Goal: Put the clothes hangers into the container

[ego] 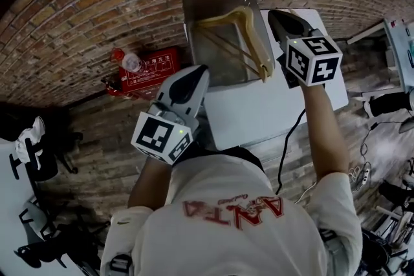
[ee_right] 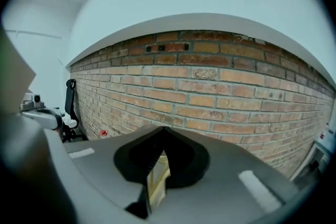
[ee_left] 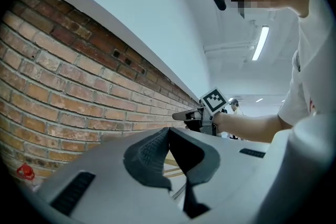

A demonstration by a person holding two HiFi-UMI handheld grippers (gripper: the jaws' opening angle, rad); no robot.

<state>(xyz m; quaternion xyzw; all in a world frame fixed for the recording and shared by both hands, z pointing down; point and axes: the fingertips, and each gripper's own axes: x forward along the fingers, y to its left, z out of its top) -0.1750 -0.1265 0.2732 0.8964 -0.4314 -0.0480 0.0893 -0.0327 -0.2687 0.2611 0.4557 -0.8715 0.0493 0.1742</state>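
- Wooden clothes hangers point(ego: 249, 35) lie in the metal container point(ego: 194, 10), leaning on its right rim with one end poking over.
- Step looks like placing is done; next, nudge that end inside or fetch another hanger.
- Right gripper point(ego: 273, 13) sits just right of the container beside the hangers, jaws together, empty.
- Left gripper point(ego: 201, 69) is at the container's near-left corner, jaws together, empty.

Container point(ego: 213, 60) at the table's point(ego: 259, 110) far left edge, brick wall point(ego: 84, 16) behind it, clothes hangers point(ego: 253, 35) inside along its right wall, right gripper point(ego: 275, 15) just right of it, left gripper point(ego: 200, 71) before its near-left corner, box point(ego: 152, 68) left of it
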